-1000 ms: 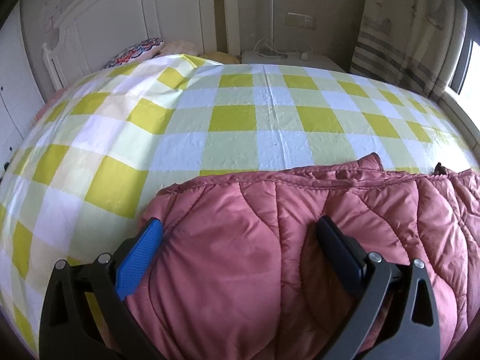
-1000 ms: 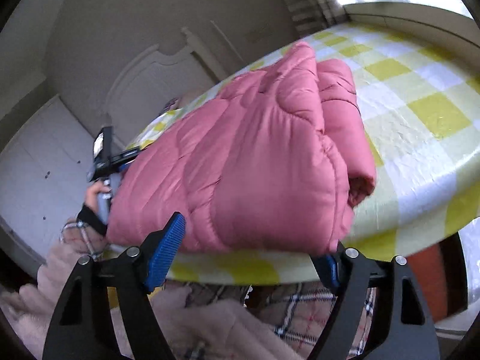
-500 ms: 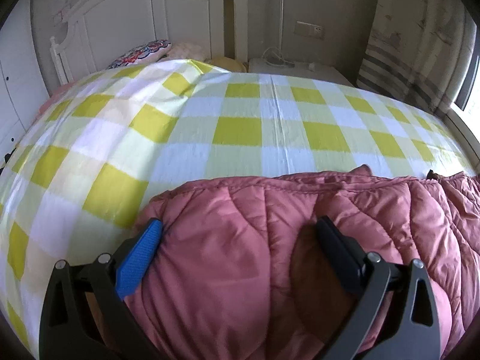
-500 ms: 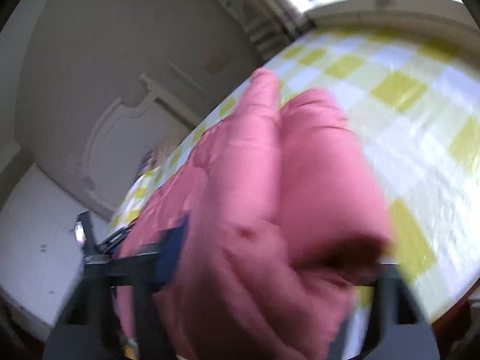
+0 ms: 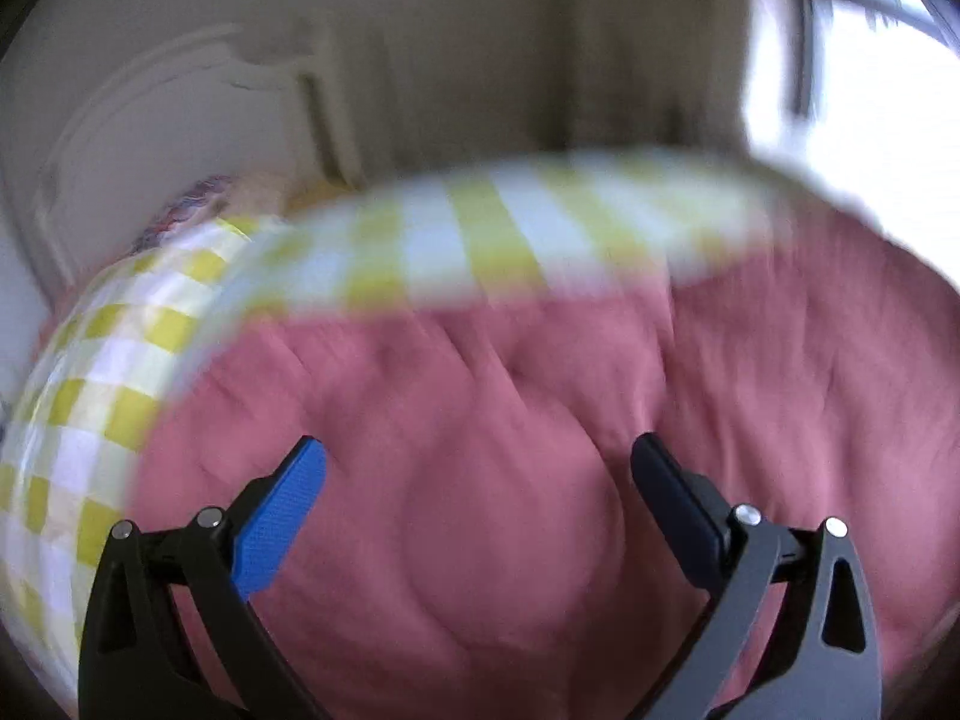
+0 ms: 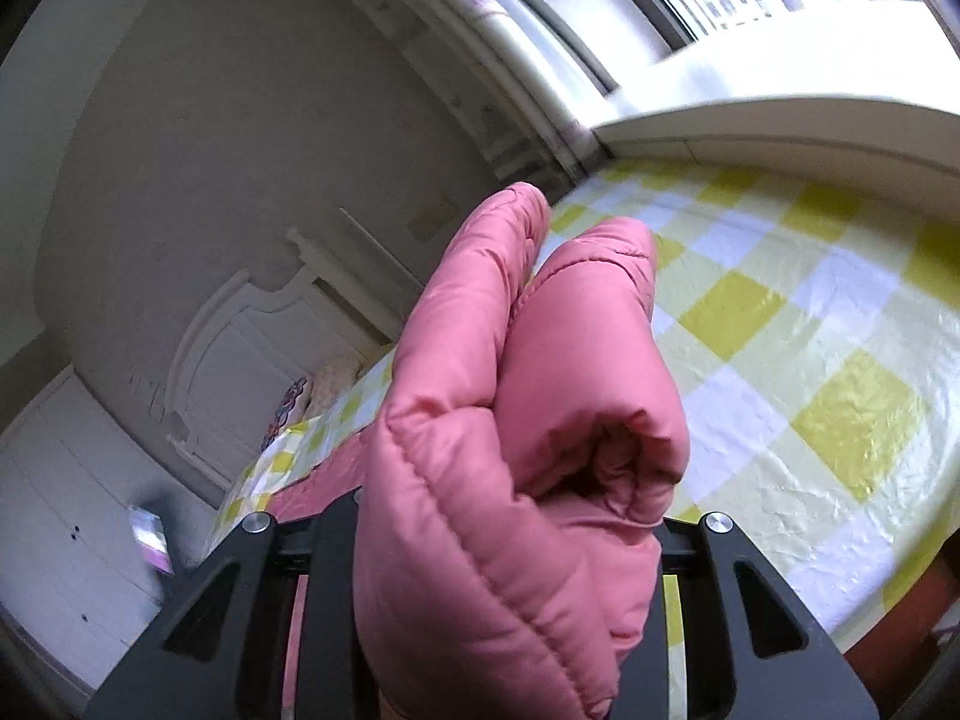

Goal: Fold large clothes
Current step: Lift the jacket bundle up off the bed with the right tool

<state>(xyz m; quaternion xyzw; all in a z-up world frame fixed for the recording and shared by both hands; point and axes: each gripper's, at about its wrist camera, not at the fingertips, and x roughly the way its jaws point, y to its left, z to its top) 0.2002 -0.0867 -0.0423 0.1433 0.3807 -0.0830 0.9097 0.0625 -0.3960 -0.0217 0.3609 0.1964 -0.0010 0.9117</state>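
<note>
On a bed [image 6: 798, 324] covered in a yellow-and-white checked sheet lies a pink quilted jacket [image 5: 510, 432]. Right gripper [image 6: 510, 534]: its jaws are closing on a thick folded bundle of the jacket [image 6: 516, 420], which bulges up between them and hides the fingertips. Left gripper [image 5: 480, 480]: jaws spread wide and released, jacket fabric lying between the blue pad and the black one; this view is blurred. A white headboard [image 6: 240, 354] stands behind.

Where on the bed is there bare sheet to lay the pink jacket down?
Free: the checked sheet right of the pink jacket, up to the window ledge. Also sheet beyond the jacket toward the headboard. Crowded: the near edge, where the jacket sprawls.
</note>
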